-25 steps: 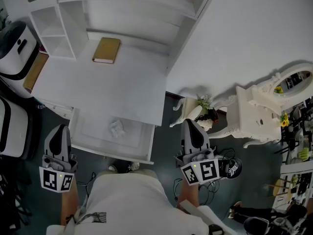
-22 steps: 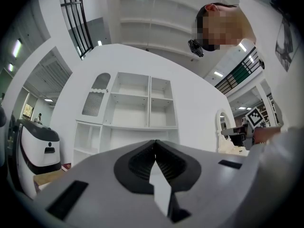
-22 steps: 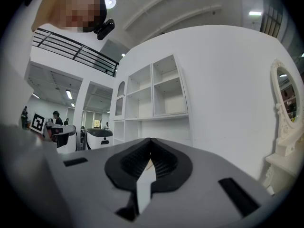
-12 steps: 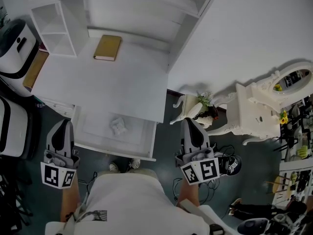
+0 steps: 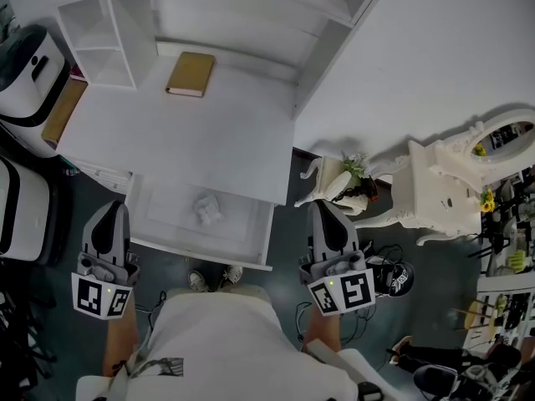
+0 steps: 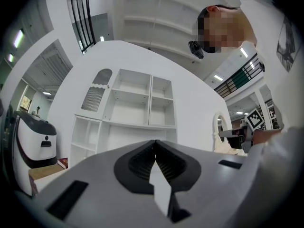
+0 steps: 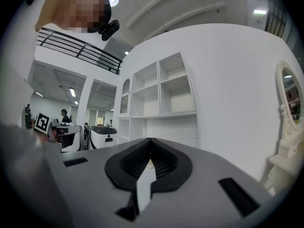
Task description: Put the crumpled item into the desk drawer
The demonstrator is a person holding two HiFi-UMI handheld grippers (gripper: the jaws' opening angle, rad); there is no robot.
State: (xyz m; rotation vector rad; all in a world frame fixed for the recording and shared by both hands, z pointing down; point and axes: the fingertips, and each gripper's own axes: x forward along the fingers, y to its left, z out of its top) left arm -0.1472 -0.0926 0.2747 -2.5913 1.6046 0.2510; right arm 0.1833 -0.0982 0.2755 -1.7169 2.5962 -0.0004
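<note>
1. The crumpled item (image 5: 207, 210) is a small white wad with creased, paper-like folds. It lies inside the open drawer (image 5: 203, 254), about mid-floor, and neither pair of tongs touches it.
2. The drawer is a shallow white tray with a flat rim, pulled out from under the desk (image 5: 192, 140). The desk top is smooth, matte white.
3. My left tongs (image 5: 109, 215) are clenched on nothing, just beside the drawer's left end. My right tongs (image 5: 326, 214) are clenched and empty too, off to the drawer's right and apart from it.
4. A flat tan book (image 5: 191, 73) rests at the back of the desk, next to boxy white open shelves (image 5: 109, 32).
5. A rounded white-and-black machine (image 5: 29, 73) stands left of the desk. To the right are a small potted plant (image 5: 353, 178) and an ornate white vanity (image 5: 456, 186) with an oval mirror.
6. The floor (image 5: 284, 224) is dark grey-blue, with black cables near my right side.
</note>
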